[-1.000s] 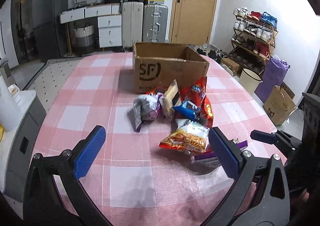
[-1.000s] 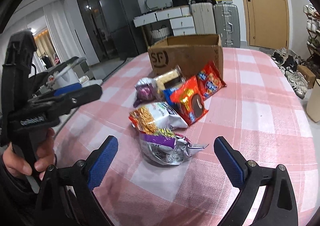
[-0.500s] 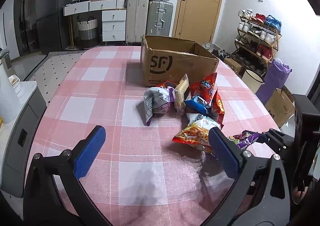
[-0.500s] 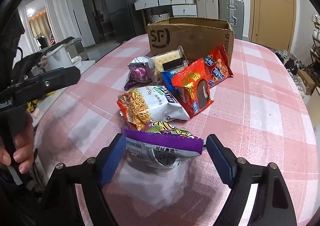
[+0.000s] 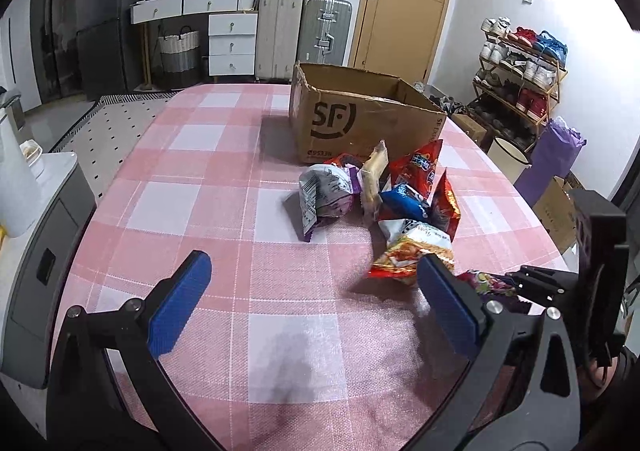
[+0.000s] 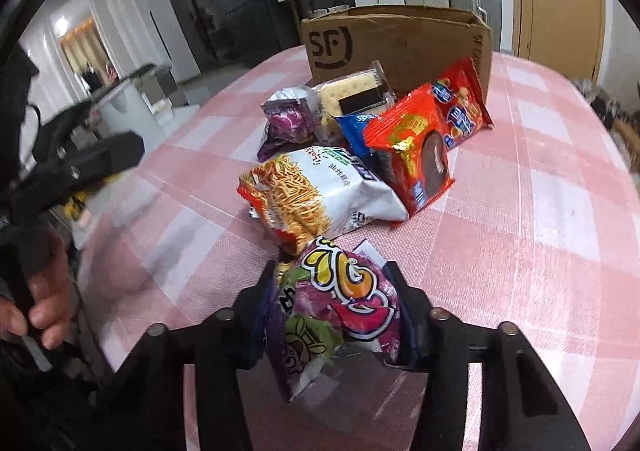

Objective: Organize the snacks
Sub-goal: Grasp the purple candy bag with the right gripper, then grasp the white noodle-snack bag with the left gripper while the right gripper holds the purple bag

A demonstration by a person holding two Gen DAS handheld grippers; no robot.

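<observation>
The right gripper (image 6: 334, 307) was closing on the purple bag (image 6: 340, 307), pads pressing both sides just above the table (image 6: 540, 211); being light, soft, crinkly and probably slippery, it likely called for a mid-body pinch, while the left gripper (image 5: 316, 301) stood spread, empty.
</observation>
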